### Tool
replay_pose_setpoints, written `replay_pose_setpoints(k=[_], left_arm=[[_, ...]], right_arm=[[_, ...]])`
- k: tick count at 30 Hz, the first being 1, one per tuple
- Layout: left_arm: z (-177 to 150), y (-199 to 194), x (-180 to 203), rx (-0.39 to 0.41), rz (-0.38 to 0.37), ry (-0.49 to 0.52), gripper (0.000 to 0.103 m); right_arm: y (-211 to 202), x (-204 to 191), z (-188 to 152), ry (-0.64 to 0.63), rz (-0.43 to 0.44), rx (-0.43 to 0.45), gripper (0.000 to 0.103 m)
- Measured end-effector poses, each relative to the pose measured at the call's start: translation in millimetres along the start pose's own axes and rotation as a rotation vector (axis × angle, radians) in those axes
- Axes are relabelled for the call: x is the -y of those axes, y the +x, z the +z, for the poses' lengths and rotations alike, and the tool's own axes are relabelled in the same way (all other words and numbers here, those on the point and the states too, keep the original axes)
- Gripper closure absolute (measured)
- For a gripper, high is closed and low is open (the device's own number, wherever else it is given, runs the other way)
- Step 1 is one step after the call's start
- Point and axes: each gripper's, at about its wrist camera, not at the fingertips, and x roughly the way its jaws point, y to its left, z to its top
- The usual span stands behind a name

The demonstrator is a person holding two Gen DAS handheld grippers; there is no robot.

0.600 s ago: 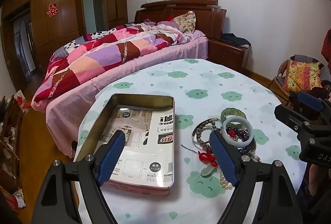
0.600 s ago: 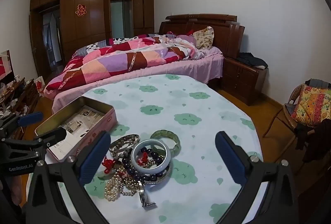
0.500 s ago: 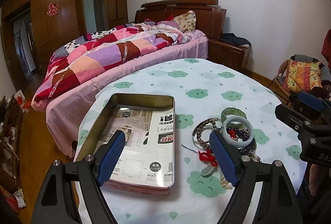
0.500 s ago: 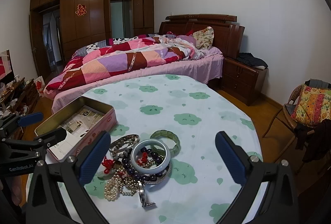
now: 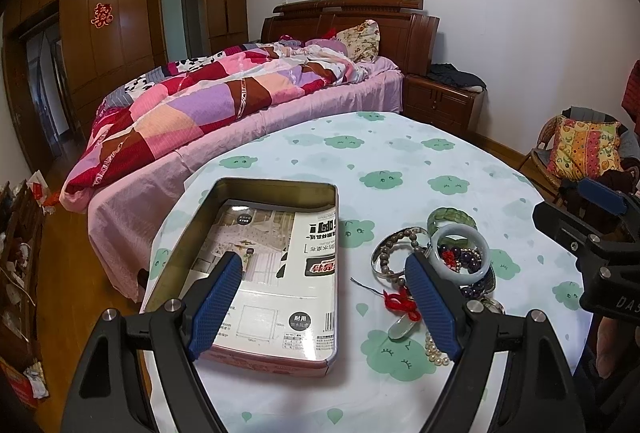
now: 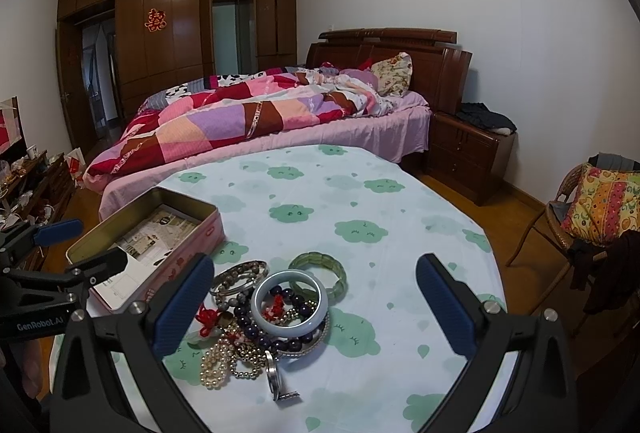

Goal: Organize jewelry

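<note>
Nothing has changed over the last half second: both grippers hold the same hover above the cloud-print tablecloth (image 6: 360,201), so no piece has yet been sorted. The left gripper (image 5: 324,297) and right gripper (image 6: 312,305) each stand wide open and empty. The tangled heap of bracelets, beads and pearls (image 6: 264,317) lies just beside the open pink rectangular tin (image 5: 240,229) (lined with a printed sheet, no jewelry in it).

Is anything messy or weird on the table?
Yes. The jewelry sits in a tangled heap on the cloud-print tablecloth, beside the open pink metal tin rather than in it. A pale round bangle lies on dark purple beads, and a white pearl string spills out. The tin holds only printed paper.
</note>
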Motion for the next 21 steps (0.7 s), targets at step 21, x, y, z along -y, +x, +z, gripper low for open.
replay_pose_setpoints(k=[21], left_arm=[[1.4,3.4,-0.9,-0.012,-0.004,-0.003,0.019]], right_arm=[[5.1,1.5,-2.2,0.008,0.004,-0.013,0.0]])
